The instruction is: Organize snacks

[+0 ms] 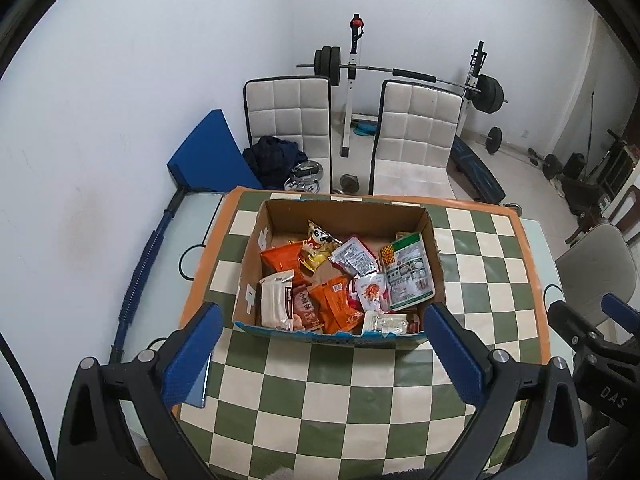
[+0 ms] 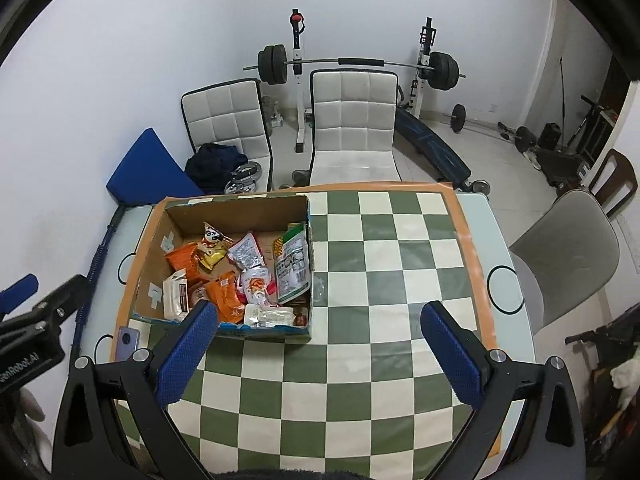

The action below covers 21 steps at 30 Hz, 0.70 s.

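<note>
**Snacks all boxed, sorting looks nearly done**

The cardboard box (image 1: 340,216) sits on the checkered counter (image 1: 360,392), holding every visible snack packet (image 1: 332,304) in a loose jumble. No packets lie outside it. The left gripper (image 1: 324,356) and the right gripper (image 2: 320,352) both hover spread wide and empty.

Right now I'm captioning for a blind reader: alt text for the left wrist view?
An open cardboard box of mixed snack packets sits on a green-and-cream checkered table, framed by the open left gripper. Two white chairs stand behind.
</note>
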{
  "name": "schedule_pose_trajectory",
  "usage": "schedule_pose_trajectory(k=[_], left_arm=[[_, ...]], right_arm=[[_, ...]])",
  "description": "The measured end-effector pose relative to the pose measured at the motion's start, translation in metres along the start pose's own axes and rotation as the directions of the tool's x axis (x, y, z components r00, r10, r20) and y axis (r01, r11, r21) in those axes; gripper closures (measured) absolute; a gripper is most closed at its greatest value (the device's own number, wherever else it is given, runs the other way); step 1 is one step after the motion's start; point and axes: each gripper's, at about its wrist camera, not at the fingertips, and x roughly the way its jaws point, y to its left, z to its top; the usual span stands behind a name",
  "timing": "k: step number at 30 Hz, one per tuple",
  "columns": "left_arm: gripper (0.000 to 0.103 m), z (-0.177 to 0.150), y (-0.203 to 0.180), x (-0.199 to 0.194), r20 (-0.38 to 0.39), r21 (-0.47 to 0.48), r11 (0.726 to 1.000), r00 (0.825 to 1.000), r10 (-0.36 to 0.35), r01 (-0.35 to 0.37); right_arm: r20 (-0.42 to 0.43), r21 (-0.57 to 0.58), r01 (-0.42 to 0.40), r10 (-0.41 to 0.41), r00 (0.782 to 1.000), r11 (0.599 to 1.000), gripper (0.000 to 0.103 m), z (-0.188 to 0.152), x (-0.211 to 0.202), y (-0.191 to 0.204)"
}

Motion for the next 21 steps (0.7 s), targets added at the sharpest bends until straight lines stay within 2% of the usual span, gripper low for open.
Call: schedule_pose_trajectory(k=[21], left_arm=[[0.0,-0.0009,-0.002,0.0083,0.012,0.016,1.0,1.0,-0.012,0.012]], right_arm=[[0.009,-0.01,0.006,-0.006,1.0,1.0,0.0,0.0,0.0069,0.0039]])
